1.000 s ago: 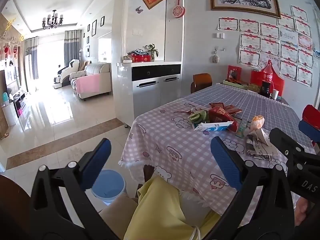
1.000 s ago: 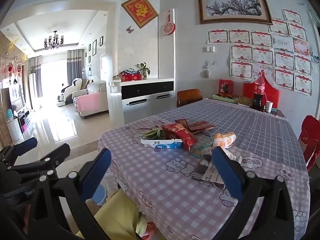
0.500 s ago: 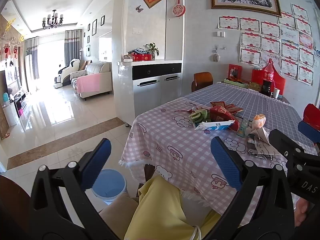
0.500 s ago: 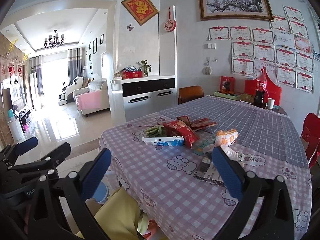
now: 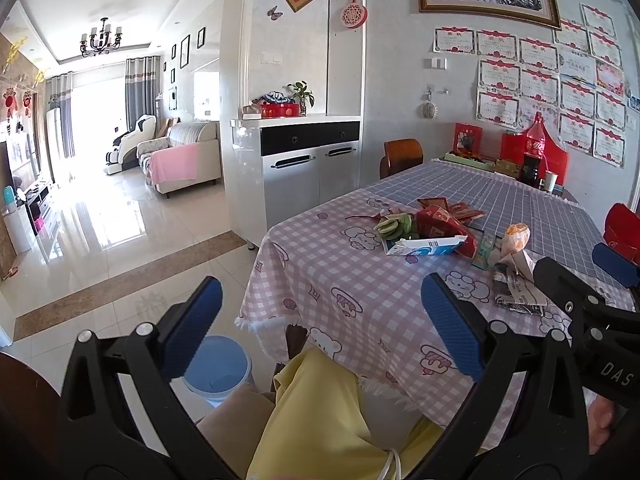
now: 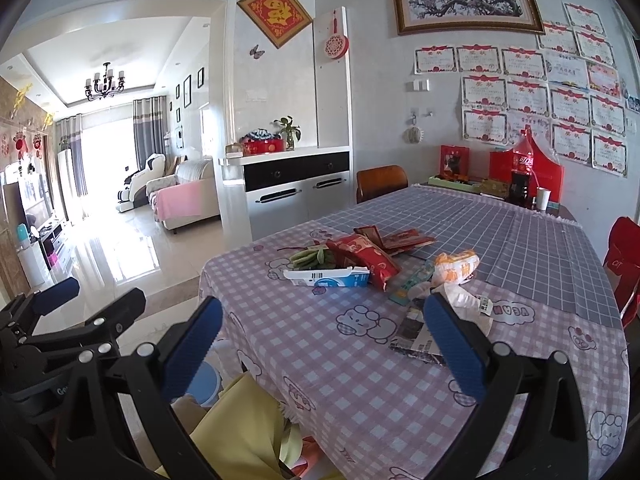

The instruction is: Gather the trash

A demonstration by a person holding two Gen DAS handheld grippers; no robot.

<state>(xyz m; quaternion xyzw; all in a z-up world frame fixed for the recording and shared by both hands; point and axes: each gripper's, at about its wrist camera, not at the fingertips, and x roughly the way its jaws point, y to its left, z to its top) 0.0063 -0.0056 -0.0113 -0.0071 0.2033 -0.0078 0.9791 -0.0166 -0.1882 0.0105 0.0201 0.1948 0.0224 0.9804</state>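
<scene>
Below my left gripper [image 5: 320, 320], spread wide and empty, its camera alone shows the whole blue bin [image 5: 218, 366] on the floor, while across my right gripper [image 6: 322, 338], also spread and empty, the trash [image 6: 352, 264] lies mid-table [image 6: 360, 360].

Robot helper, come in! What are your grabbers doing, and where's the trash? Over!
Both tools open, empty: left, right. Trash pile on table, untouched. Bin on floor by table corner. Path looks clear.

Black-framed left tool [image 5: 320, 320] with blue pads [image 5: 450, 326], silver screws, yellow clothing.
</scene>
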